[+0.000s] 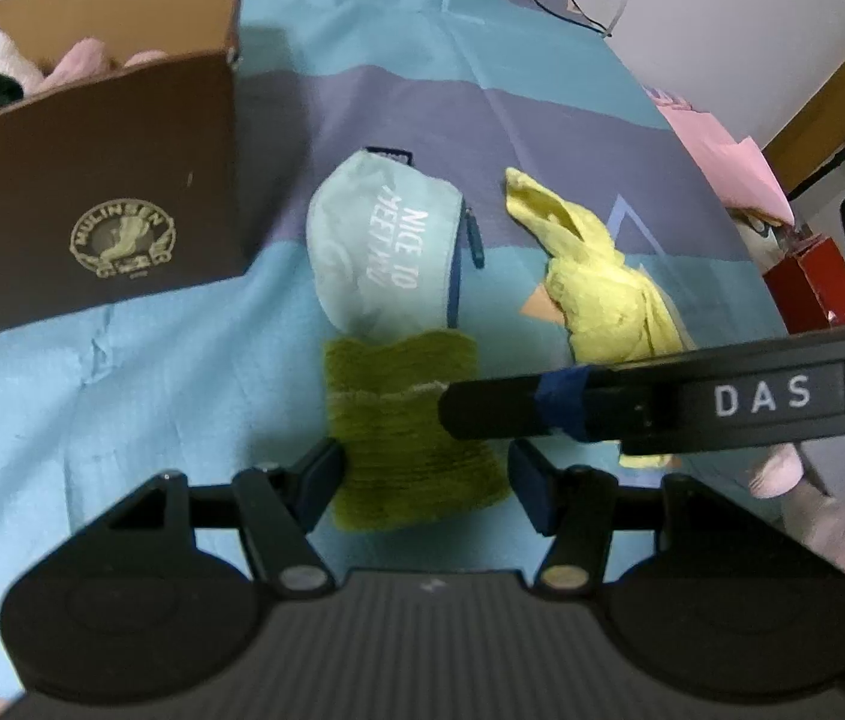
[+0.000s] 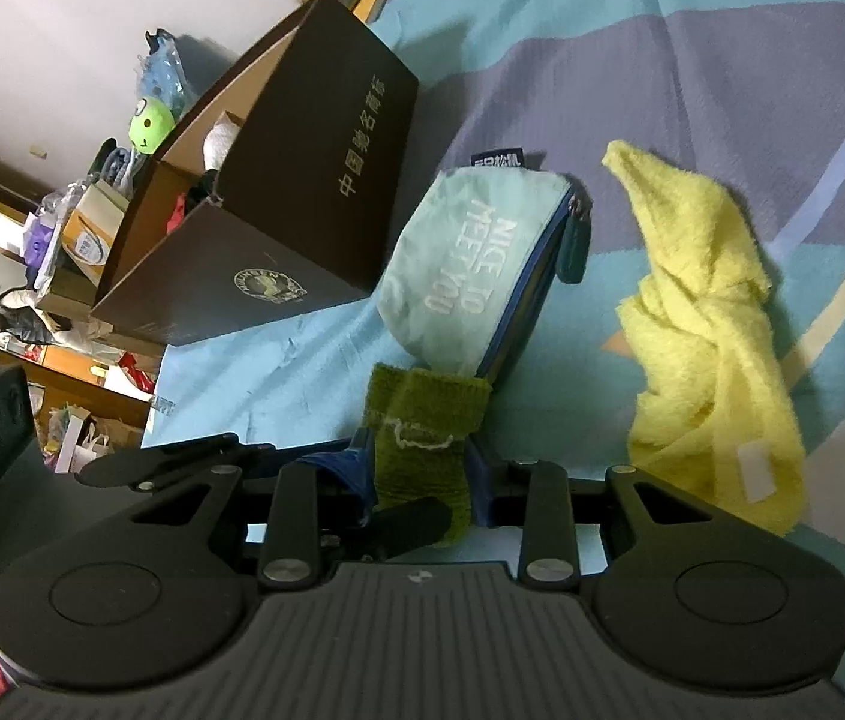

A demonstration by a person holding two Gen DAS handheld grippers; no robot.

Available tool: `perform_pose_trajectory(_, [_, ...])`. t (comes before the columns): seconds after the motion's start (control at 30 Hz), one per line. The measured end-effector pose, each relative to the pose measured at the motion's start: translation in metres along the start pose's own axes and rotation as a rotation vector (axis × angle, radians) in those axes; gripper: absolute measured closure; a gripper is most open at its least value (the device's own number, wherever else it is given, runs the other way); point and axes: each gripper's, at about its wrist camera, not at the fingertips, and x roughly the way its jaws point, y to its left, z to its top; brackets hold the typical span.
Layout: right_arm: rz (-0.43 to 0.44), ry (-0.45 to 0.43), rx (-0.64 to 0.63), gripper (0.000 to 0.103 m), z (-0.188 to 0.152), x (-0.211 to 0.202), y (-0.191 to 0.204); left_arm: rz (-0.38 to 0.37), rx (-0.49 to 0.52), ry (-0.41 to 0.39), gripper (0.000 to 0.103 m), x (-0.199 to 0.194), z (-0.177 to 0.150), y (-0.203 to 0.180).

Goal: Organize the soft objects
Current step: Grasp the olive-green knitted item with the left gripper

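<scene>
The right gripper clamps an olive-green knitted cloth, while the left gripper stands open around the same cloth without pressing it. The cloth lies on a blue patterned bedsheet, touching a pale blue zip pouch. A yellow towel lies just beside, and a brown cardboard box stands to the left.

pouch: "NICE TO MEET YOU", white, mid-frame | brown box: round gold emblem "MULINSEN", left; side panel: gold Chinese characters | gripper finger: "DAS", right
</scene>
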Motion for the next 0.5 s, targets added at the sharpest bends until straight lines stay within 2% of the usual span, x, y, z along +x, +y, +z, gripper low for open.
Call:
perform_pose_trajectory(0.23, [-0.012, 0.029, 0.022, 0.086, 0.000, 0.013, 0.002, -0.028, -0.019, 0.014, 0.044, 0.004, -0.003, 0.009])
perform_pose_trajectory(0.3, [-0.010, 0.031, 0.035, 0.086, 0.000, 0.016, 0.002, -0.040, -0.020, 0.011, 0.054, 0.004, -0.003, 0.011])
perform_pose_trajectory(0.37, [-0.007, 0.035, 0.045, 0.086, 0.001, 0.017, 0.002, -0.055, -0.014, 0.005, 0.056, 0.003, -0.002, 0.012])
perform_pose_trajectory(0.5, [0.000, 0.040, 0.063, 0.089, 0.000, 0.016, 0.002, -0.084, -0.012, 0.009, 0.068, 0.002, -0.001, 0.018])
